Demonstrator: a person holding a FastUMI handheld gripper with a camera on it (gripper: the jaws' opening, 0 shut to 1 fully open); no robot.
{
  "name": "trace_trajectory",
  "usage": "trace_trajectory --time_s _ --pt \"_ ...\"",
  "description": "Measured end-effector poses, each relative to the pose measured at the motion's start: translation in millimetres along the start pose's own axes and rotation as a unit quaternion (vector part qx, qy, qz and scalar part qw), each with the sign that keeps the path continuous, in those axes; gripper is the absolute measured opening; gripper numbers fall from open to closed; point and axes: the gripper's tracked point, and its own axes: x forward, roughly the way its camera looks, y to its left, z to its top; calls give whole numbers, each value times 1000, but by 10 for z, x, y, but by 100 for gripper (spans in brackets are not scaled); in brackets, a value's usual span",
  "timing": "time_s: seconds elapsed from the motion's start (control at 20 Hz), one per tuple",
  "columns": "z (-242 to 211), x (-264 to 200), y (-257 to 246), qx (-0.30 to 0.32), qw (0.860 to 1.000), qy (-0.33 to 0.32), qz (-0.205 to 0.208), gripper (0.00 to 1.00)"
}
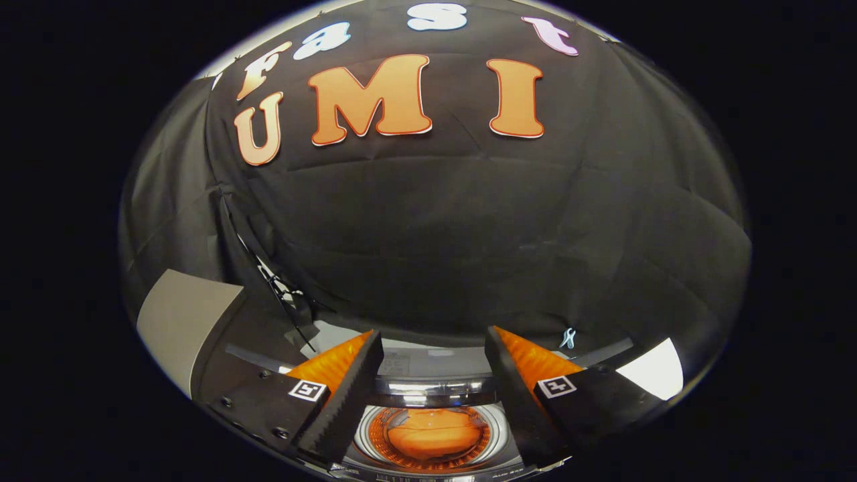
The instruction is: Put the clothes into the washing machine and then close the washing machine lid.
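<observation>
The claw (434, 348) hangs above the washing machine (428, 375), aimed forward and slightly down, so that the booth's black cloth wall (469, 234) takes up everything beyond its tips while the machine's top sits low between its two fingers (348, 395). The fingers stand well apart, released, with nothing pressed between them; each carries a small square marker tag (307, 389) on its outer body.

Between and below the fingers lies the washing machine's round tub opening (428, 435), ringed by a shiny metal rim. Inside the tub rests a bundle of orange clothes (432, 432), lying in the middle of the drum and clear of both fingers. Just beyond the opening a glossy curved band of the machine's top reflects the light, and behind it a pale grey panel (415, 361) meets the foot of the cloth wall; whether that panel is the raised lid cannot be told from here.

To the left of the left finger a pale grey slab (181, 321) stands tilted beside the machine. To the right of the right finger a bright white patch (653, 368) shows, and a small pale clip (568, 338) hangs on the cloth near the right fingertip.
</observation>
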Motion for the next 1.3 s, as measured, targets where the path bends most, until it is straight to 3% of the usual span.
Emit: trace_trajectory --time_s 0.55,0.9,1.3 --pt "-846 -451 -87 28 996 89 -13 99" --pt "-706 -559 -322 28 996 74 -34 99" --pt "-101 -792 -662 46 997 11 -56 99"
